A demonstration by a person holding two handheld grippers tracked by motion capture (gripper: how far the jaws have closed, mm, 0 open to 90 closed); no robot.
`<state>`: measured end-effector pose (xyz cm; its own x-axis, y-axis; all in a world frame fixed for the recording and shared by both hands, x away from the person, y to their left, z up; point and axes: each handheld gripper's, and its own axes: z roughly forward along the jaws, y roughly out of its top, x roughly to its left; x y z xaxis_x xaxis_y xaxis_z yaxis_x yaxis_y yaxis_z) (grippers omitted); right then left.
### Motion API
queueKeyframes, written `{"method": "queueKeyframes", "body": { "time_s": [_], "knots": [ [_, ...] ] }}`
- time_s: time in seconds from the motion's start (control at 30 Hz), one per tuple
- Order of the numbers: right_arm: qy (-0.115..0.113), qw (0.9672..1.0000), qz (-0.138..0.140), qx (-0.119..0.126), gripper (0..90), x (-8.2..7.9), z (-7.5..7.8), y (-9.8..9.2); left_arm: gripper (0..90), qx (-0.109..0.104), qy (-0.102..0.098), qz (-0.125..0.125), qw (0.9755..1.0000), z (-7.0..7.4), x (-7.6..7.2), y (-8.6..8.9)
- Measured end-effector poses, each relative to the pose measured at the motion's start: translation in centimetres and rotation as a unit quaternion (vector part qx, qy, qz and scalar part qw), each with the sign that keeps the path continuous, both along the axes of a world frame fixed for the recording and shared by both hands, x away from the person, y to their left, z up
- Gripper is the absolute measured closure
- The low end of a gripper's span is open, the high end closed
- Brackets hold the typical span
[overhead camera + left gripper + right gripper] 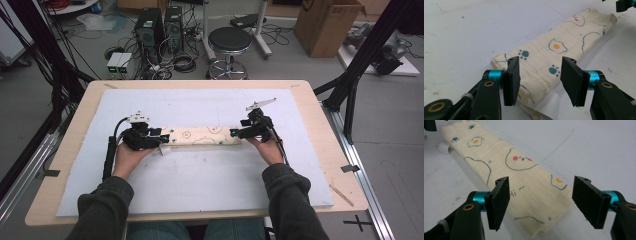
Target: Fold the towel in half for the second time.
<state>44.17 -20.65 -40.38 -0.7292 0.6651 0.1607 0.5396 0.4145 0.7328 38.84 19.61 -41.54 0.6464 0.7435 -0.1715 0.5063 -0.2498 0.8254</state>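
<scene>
A cream cloth [202, 135] printed with fried eggs, paw prints and bear outlines lies folded into a long narrow strip across the white mat. My left gripper [161, 135] is at the strip's left end. Its jaws are open on either side of the cloth [554, 45], and the pads do not press on it; the left gripper [540, 61] sits low over the fabric. My right gripper [235, 133] is at the right end, also open. The cloth [506, 162] runs between the wide-set jaws of the right gripper [541, 180]. A white tag [549, 105] pokes out from under the left end.
The white foam mat [200, 175] covers most of the wooden table [75, 135]. A thin wooden stick [341, 195] lies at the front right corner. Beyond the far edge stand a stool [229, 42], computer towers [150, 30] with cables, and a cardboard box [325, 25].
</scene>
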Motion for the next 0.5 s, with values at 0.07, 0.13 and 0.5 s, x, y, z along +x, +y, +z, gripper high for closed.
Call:
{"method": "queueKeyframes", "body": {
  "time_s": [0.07,0.13,0.5],
  "knots": [
    [0.001,1.0,-0.001,0.001,27.2,-0.1,0.09,0.0,46.4,0.003,-0.001,-0.003,1.0,0.04,-0.07,-0.02],
    [0.001,1.0,-0.002,0.002,25.5,-0.23,0.2,0.04,45.5,0.003,-0.002,-0.005,1.0,0.13,-0.13,0.02],
    [-0.009,0.9999,-0.004,0.014,20.4,-0.76,0.83,-0.1,40.1,-0.004,-0.006,-0.007,0.9999,0.54,-0.43,0.01]
  ]
}}
